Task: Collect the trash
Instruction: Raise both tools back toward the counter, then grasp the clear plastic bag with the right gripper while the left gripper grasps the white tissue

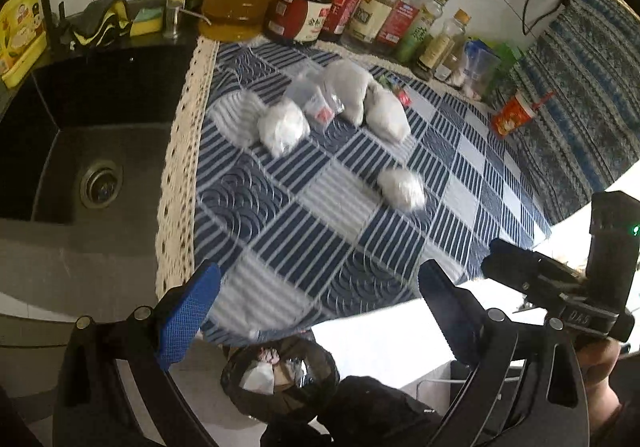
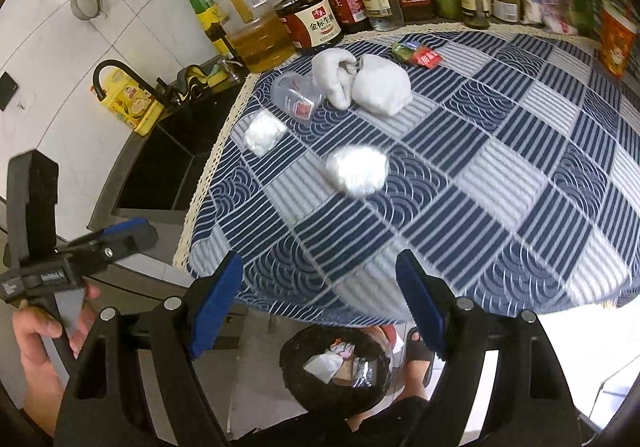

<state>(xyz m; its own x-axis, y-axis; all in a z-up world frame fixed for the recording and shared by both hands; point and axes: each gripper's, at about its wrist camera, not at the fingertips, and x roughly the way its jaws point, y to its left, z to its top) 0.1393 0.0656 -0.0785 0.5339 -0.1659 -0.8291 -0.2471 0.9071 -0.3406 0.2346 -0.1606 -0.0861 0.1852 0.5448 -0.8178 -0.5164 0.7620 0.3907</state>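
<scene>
With both the left gripper [image 1: 320, 311] and right gripper [image 2: 320, 303] wide and empty, grip the nearest wad [image 2: 357, 170], probably light, soft, crushable paper, across its middle.

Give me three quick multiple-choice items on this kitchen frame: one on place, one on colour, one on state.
1. Where is the trash bin?
A. on the floor below the counter edge
B. inside the sink
C. on the cloth among the bottles

2. What colour are the pads on the right hand-held gripper?
A. red
B. blue
C. yellow

3. What state is the left hand-held gripper in?
A. shut on a paper wad
B. shut on a bottle
C. open, nothing between its pads

Answers:
1 A: the bin shows under the patterned cloth, below the counter edge, with scraps already inside.
2 B: both pads are blue in the right wrist view.
3 C: the jaws stand wide apart, and the crumpled white wads lie on the cloth beyond them.
</scene>
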